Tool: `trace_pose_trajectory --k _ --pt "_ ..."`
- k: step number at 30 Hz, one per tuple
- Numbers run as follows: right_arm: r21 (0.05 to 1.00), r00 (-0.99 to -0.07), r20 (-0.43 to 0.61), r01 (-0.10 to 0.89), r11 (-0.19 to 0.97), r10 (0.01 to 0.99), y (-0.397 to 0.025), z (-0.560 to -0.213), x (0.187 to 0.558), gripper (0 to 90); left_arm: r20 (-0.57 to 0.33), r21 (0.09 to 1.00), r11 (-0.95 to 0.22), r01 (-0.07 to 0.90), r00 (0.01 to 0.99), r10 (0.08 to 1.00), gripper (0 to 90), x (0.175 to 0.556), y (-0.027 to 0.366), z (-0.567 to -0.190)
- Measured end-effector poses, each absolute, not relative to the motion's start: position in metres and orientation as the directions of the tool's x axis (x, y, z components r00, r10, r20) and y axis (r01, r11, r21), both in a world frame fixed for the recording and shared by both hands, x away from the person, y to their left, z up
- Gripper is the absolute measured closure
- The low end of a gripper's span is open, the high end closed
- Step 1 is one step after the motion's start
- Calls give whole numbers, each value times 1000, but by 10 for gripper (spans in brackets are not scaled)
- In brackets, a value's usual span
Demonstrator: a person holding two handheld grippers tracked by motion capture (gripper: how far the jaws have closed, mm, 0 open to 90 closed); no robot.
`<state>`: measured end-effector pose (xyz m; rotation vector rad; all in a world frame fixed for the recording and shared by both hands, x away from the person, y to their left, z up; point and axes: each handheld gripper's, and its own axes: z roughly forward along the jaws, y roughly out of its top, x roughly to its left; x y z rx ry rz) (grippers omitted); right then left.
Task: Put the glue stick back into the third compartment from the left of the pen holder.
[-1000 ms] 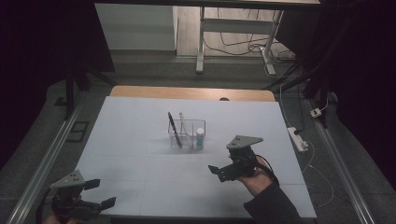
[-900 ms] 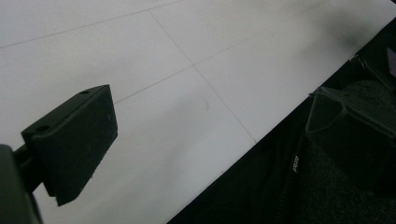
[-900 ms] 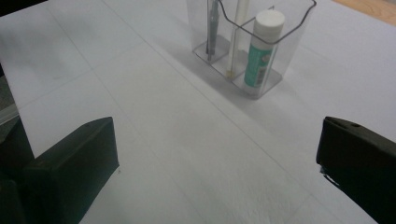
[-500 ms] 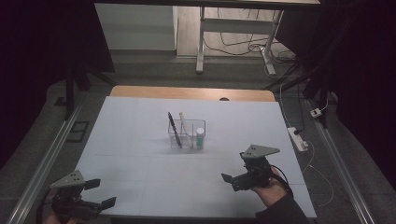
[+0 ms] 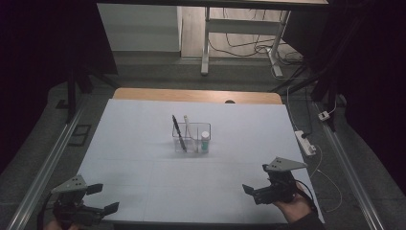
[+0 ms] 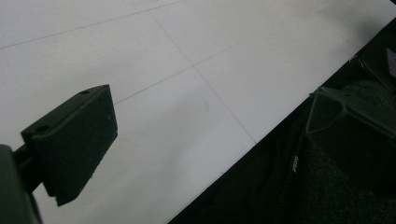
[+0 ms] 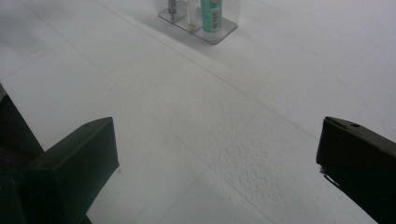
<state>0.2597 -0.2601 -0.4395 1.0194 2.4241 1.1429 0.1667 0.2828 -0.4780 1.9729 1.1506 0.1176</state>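
Table (image 5: 143, 129) spreads white and matt, faintly ruled with thin lines; near its middle stands a clear plastic organiser (image 5: 191, 138), boxy, with compartments side by side from left to right; a black pen (image 5: 179, 133) leans in its left part, tip down, top tilted left and far; a white pen (image 5: 188, 132) stands beside it, a green-labelled bottle (image 5: 205, 142) upright at the right; right gripper (image 5: 261, 191) near the right front edge, jaws wide and empty; left gripper (image 5: 103, 199) at the near left corner, likewise spread.
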Motion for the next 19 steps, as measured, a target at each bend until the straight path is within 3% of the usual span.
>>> trace_pose_trajectory --k 11,19 --pt "727 -628 95 574 377 772 -297 -449 233 0 -308 695 -234 680 575 758 20 166 283 -478" --pt "696 -596 75 605 386 800 -305 -453 221 0 -313 696 -230 681 575 756 20 167 283 -478"
